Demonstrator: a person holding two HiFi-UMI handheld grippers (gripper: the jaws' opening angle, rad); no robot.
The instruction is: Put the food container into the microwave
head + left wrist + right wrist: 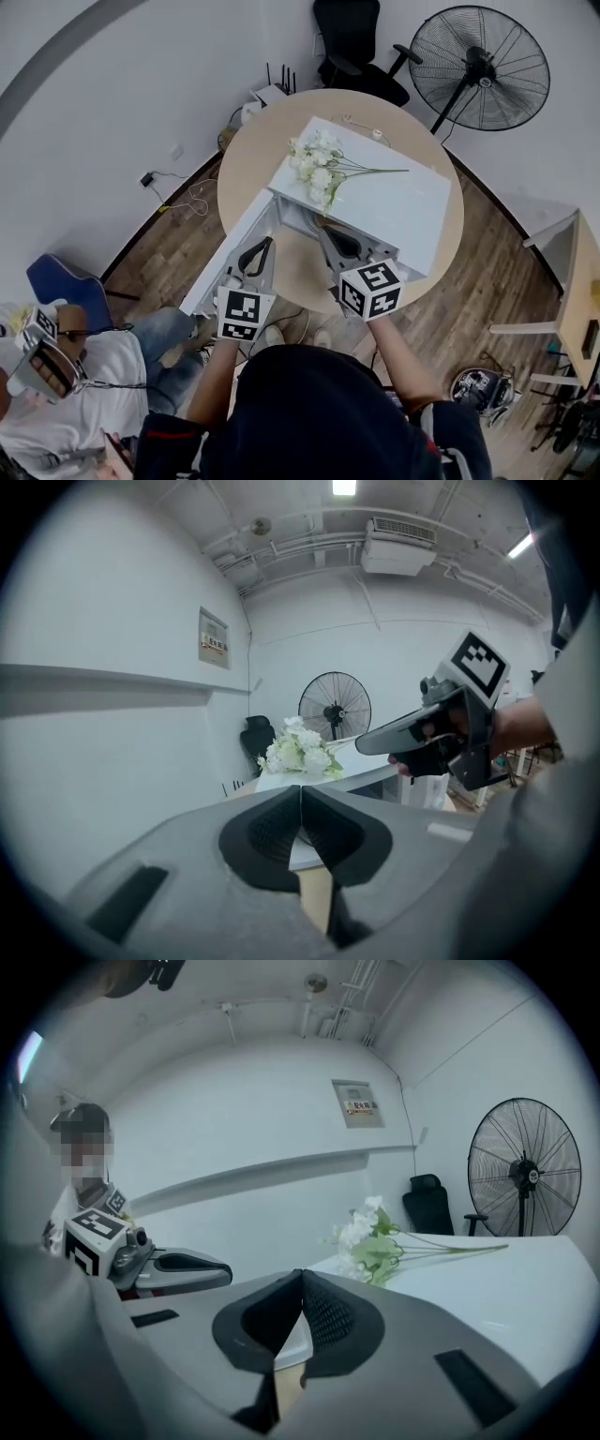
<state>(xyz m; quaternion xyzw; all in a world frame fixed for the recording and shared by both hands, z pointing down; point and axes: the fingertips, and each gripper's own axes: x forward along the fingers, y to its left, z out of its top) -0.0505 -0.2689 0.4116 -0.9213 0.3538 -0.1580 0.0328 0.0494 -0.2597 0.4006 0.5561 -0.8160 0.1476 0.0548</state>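
White microwave on a round wooden table, its long side running from upper left to lower right in the head view. Its front faces the person, and its door hangs open toward the person's left. The food container cannot be made out in any view. A spray of white flowers lies on the microwave's top, stems pointing right.

Only the head view shows the open door, the table's round edge, a black office chair and a seated person at lower left. The left gripper view alone shows a ceiling air-conditioning unit. It also shows the right claw from the side. The right gripper view shows a wall panel and a pedestal fan.

The left claw is held in front of the open door. Its jaws are pressed together, holding nothing. The right claw is beside it at the microwave's front, also pressed shut and empty
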